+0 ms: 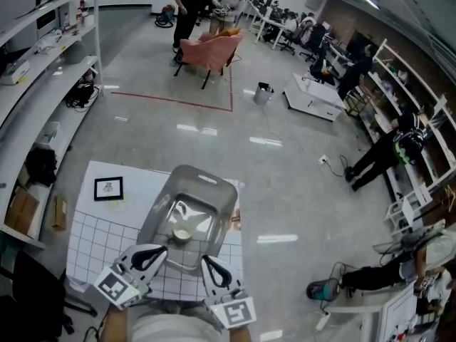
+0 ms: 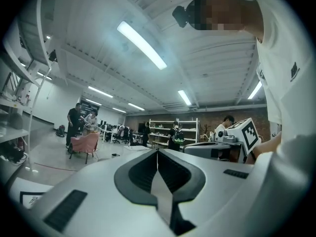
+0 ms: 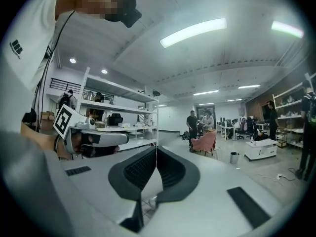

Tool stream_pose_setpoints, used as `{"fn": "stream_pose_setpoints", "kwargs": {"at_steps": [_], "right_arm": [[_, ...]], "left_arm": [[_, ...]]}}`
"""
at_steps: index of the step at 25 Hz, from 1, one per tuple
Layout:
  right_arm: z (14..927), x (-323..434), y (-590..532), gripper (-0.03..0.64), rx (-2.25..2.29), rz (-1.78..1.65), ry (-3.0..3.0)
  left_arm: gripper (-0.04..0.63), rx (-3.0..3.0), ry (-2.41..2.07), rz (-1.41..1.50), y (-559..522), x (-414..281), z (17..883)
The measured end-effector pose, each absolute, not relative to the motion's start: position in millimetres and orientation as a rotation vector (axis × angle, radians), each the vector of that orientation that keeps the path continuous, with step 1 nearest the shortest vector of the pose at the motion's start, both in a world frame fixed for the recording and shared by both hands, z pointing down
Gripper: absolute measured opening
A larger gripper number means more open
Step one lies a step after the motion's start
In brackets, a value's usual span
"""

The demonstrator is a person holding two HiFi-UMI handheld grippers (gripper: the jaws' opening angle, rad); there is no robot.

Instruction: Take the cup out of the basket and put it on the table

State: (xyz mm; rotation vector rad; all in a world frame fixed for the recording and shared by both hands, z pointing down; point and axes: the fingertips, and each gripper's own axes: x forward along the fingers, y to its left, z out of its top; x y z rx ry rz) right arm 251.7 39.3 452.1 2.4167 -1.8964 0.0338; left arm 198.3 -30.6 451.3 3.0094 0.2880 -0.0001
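A: What is seen along the table [image 1: 92, 241], starting from the left?

B: A small framed picture [image 1: 108, 188] is found on the left of the table. Nearer, the left gripper [image 1: 158, 251] is held just short of the basket [image 1: 226, 198]. In the left gripper view its jaws [image 2: 157, 154] are shown pressed together with nothing between them.

A: And where is the cup?

B: The cup [image 1: 182, 234] is seen on the floor of the basket, toward its near wall, between the two gripper tips but beyond them. It is not touched by either. To the right, the right gripper [image 1: 208, 263] is held likewise, its jaws [image 3: 156, 154] closed flat and empty.

A: How is the cup expected to handle?

B: It is judged to be small, light and rigid, with a smooth wall that may slip. A gentle squeeze is thought enough.

A: Where should it be taken?

B: The sides are hemmed in by the basket walls, so an approach from above is advised. One jaw could be set inside the rim and one outside. Whether the cup stands fully upright cannot be told.
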Motion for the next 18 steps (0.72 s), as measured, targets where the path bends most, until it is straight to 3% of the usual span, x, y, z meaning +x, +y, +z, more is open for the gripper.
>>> {"fn": "stream_pose_setpoints", "kwargs": {"at_steps": [18], "right_arm": [[507.8,315.9,-26.1,0.011,2.046,0.224,-1.925]], "left_arm": [[0.012,3.03,0.163,0.129,-74.2,249.1,481.4]]}}
